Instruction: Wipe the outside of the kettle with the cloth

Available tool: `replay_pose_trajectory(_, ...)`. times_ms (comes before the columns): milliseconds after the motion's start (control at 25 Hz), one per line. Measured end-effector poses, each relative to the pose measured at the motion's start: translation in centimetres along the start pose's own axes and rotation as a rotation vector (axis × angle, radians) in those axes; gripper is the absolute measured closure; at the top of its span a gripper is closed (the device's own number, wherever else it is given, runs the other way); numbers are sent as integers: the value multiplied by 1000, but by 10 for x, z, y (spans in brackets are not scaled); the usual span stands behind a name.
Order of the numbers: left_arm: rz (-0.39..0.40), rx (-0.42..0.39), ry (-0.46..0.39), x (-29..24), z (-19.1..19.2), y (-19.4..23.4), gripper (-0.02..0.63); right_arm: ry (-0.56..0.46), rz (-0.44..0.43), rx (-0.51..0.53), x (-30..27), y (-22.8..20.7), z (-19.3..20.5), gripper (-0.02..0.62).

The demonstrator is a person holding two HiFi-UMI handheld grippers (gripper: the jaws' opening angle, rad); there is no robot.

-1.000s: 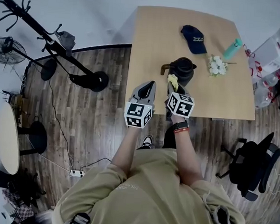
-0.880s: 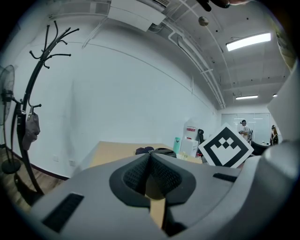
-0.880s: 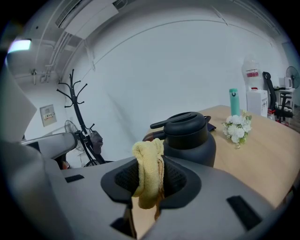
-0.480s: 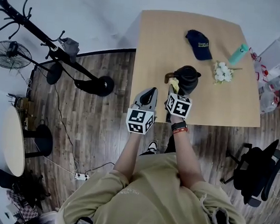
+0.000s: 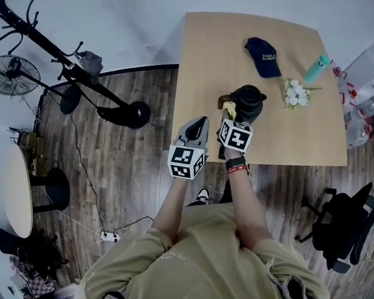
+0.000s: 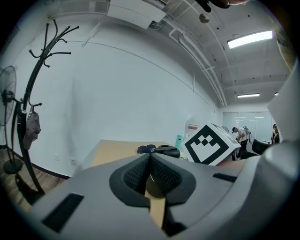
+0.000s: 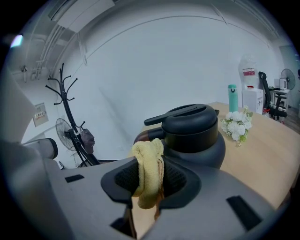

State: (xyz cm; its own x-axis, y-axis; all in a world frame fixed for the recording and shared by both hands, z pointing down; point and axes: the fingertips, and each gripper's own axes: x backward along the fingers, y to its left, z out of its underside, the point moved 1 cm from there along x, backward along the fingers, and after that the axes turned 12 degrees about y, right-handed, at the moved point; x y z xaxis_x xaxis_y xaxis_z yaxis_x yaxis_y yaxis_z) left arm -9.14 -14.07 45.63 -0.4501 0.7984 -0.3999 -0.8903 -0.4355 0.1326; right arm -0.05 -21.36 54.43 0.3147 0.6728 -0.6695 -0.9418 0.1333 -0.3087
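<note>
Here, right hand-held gripper [image 7: 149, 176], clamped on cloth [image 7: 147, 161], faces kettle [image 7: 194, 133] at one o'clock; left hand-held gripper [image 6: 150, 161] closed, empty.

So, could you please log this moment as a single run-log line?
right gripper: shut on yellow cloth, close to black kettle | left gripper: shut, empty | black kettle: upright on table | cloth contact: unclear

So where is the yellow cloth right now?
In the right gripper view the yellow cloth is clamped between the jaws of the right gripper, directly in front of the black kettle.
</note>
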Motion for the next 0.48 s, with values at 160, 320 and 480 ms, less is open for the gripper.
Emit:
replay_pose_trajectory(160,5,6,0,0,2,-3,586,4,-6,12,4,-4,6,477)
replay_pose_trajectory(320,18,7,4,-2,5,-9,586,6,-10,25,10,-10,12,478)
replay_pose_trajectory(480,41,1,12,-6,9,-18,586,5,-17,31,18,-18,17,478)
